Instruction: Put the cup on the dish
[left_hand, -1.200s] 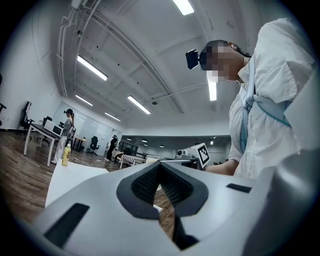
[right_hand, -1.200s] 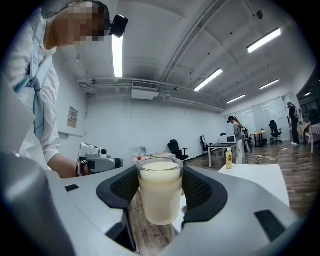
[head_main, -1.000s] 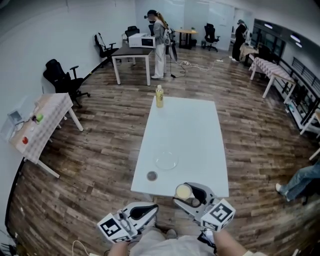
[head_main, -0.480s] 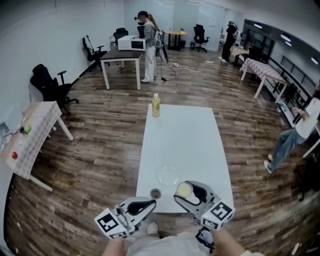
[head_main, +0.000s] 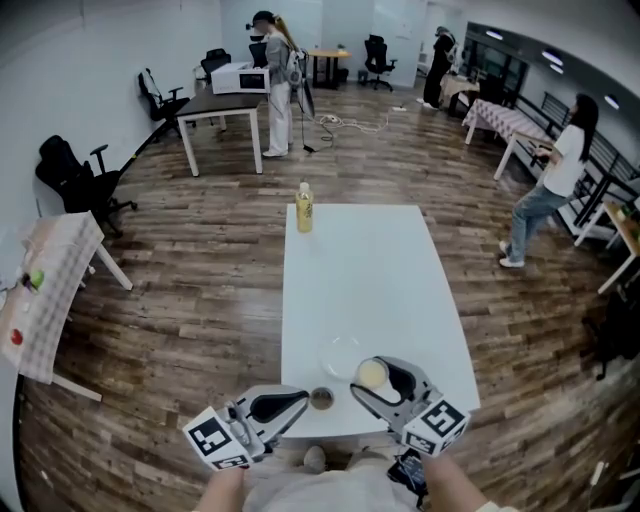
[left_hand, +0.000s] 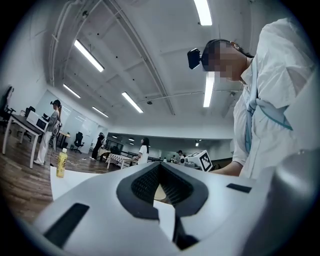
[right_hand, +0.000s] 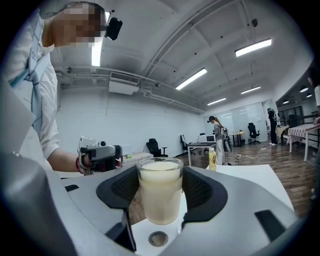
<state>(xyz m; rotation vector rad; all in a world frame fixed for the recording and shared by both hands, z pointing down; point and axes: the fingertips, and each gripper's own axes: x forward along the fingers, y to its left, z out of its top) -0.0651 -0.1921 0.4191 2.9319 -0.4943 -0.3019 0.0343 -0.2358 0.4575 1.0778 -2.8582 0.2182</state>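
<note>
In the head view a clear glass dish (head_main: 338, 354) lies on the white table (head_main: 370, 270) near its front edge. My right gripper (head_main: 378, 382) is shut on a glass cup (head_main: 369, 375) of creamy liquid, held upright just right of the dish and above the table's near end. The right gripper view shows the cup (right_hand: 160, 190) pinched between both dark pads (right_hand: 200, 192). My left gripper (head_main: 298, 401) hovers at the front edge, left of the dish, shut with nothing in it; its jaws (left_hand: 161, 167) meet at the tips.
A small dark round disc (head_main: 321, 398) lies at the table's front edge between the grippers. A yellow bottle (head_main: 304, 208) stands at the far left corner. Several people, desks, tables and office chairs stand around on the wooden floor.
Both grippers have moved forward to the table's near edge, the right one carrying the cup up beside the dish. People in the background have shifted.
</note>
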